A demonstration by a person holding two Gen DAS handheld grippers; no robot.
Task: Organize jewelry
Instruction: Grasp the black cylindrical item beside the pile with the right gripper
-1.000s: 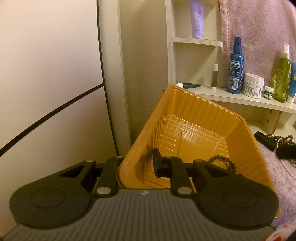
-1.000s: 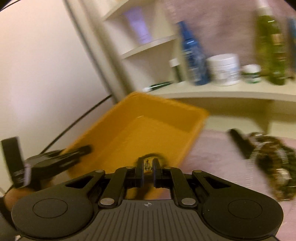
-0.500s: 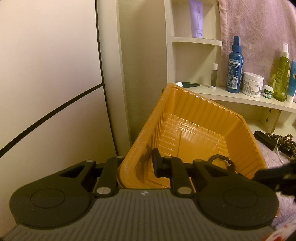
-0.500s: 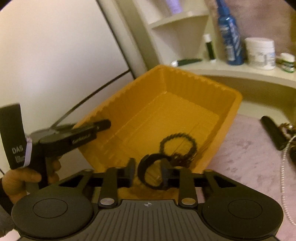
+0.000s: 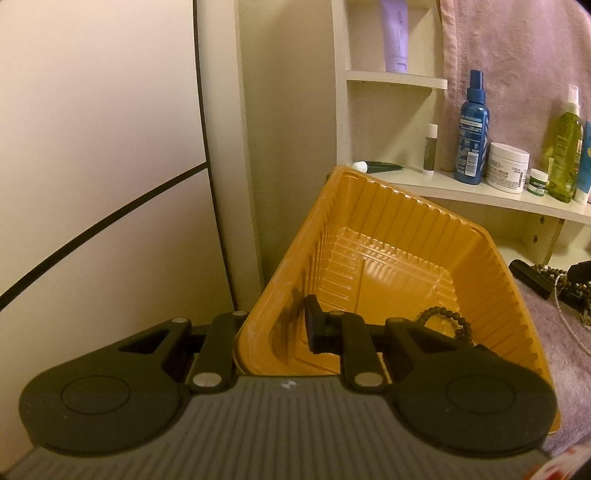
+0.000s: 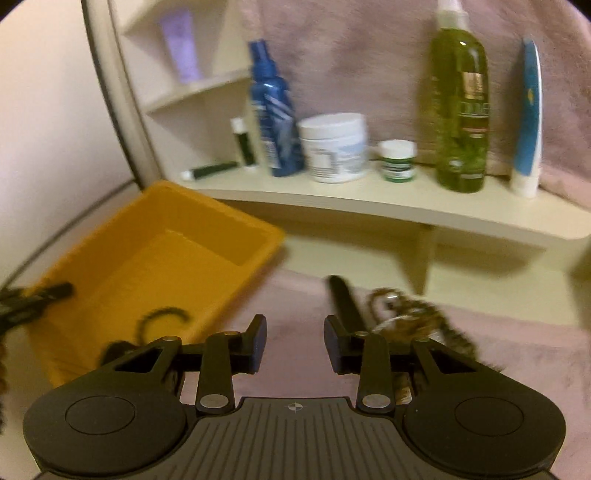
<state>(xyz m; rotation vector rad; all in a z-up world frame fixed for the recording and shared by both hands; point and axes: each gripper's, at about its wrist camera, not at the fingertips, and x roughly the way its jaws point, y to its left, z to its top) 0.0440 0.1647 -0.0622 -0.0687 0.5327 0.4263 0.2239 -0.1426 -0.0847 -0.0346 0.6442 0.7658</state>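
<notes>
While left gripper (image 5: 275,328) clamps tray (image 5: 399,221), right gripper (image 6: 294,343) gapes empty

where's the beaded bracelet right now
In the left wrist view, the beaded bracelet lies inside the orange tray, at its near right corner, just beyond the left gripper.

No text can be read with certainty in either view. The blue spray bottle (image 5: 472,140) on the shelf (image 5: 480,195) carries a white label panel with a barcode; its lettering is too small to resolve. The white jar (image 5: 506,167) and the small green-banded jar (image 5: 537,181) bear printed lines, illegible. The green bottle (image 6: 460,110) has a gold label patch, blurred by motion. The lilac tube (image 5: 396,35) shows faint vertical print, unreadable
</notes>
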